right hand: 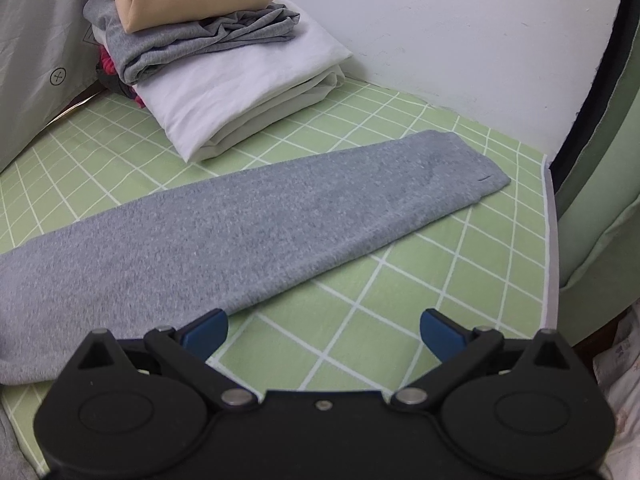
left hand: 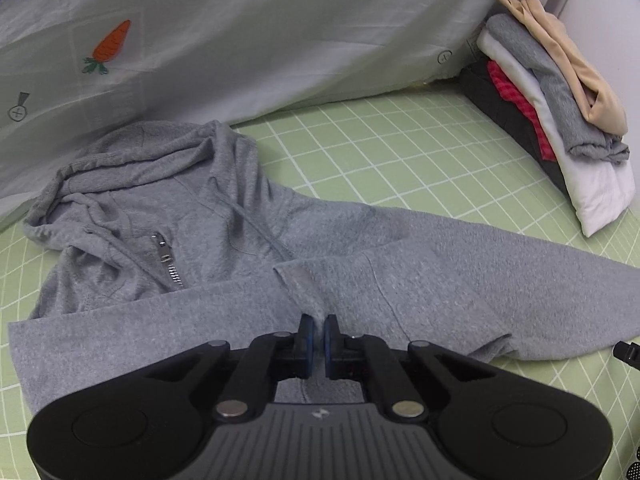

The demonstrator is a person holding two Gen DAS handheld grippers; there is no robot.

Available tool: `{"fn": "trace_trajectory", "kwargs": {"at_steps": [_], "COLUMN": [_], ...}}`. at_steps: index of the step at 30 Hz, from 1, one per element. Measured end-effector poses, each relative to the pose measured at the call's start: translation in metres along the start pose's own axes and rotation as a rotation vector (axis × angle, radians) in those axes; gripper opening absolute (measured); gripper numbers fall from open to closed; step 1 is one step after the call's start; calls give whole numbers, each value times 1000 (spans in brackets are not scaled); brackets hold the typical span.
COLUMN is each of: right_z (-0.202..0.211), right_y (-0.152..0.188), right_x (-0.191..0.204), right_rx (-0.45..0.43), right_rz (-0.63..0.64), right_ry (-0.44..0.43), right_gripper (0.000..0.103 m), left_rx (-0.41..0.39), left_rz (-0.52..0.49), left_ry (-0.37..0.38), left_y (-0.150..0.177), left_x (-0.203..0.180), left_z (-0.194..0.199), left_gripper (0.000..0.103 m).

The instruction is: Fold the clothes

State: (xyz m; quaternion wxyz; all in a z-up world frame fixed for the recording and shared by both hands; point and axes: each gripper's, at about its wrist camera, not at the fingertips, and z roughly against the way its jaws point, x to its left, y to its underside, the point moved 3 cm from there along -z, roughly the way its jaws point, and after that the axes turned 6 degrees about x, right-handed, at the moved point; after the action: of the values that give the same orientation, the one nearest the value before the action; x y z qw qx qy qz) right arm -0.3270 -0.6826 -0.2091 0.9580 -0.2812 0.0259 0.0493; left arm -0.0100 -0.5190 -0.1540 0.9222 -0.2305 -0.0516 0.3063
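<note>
A grey zip hoodie lies on the green checked sheet, hood toward the back left, zipper showing. My left gripper is shut on a fold of the hoodie's fabric near its front edge. One sleeve stretches flat to the right across the sheet, cuff at the far right. My right gripper is open and empty, hovering just in front of the sleeve's near edge, its left fingertip close to the fabric.
A stack of folded clothes, beige, grey, white, red and dark, stands at the back right; it also shows in the left wrist view. A pale sheet with a carrot print hangs behind. The bed edge is to the right.
</note>
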Motion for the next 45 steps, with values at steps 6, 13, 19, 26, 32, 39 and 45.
{"fn": "trace_trajectory", "kwargs": {"at_steps": [6,13,19,26,32,39,45], "right_z": [3,5,5,9,-1,-32,-55], "right_y": [2,4,5,5,-5,-27,-49], "right_x": [4,8,11,18,7,-30,-62], "right_rx": [-7,-4,-3,-16,-28,-39,-45], "right_rz": [12,37,44,73,48,-2,-62], "right_ry": [-21,-42,-51,-75,-120,-106,-96], "right_gripper": [103,103,103,103,103,103,103], "left_rx": [-54,-45,35,92,127,202,232], "left_rz": [83,223,373,433,340,277,254], "left_ry": [-38,-188,-296,-303,-268,-317,-345], "left_y": [10,48,86,104,104,108,112], "left_x": [42,117,173,170,138,130,126], "left_z": [40,66,59,48,34,16,8], "left_gripper": [5,5,8,68,84,92,99]}}
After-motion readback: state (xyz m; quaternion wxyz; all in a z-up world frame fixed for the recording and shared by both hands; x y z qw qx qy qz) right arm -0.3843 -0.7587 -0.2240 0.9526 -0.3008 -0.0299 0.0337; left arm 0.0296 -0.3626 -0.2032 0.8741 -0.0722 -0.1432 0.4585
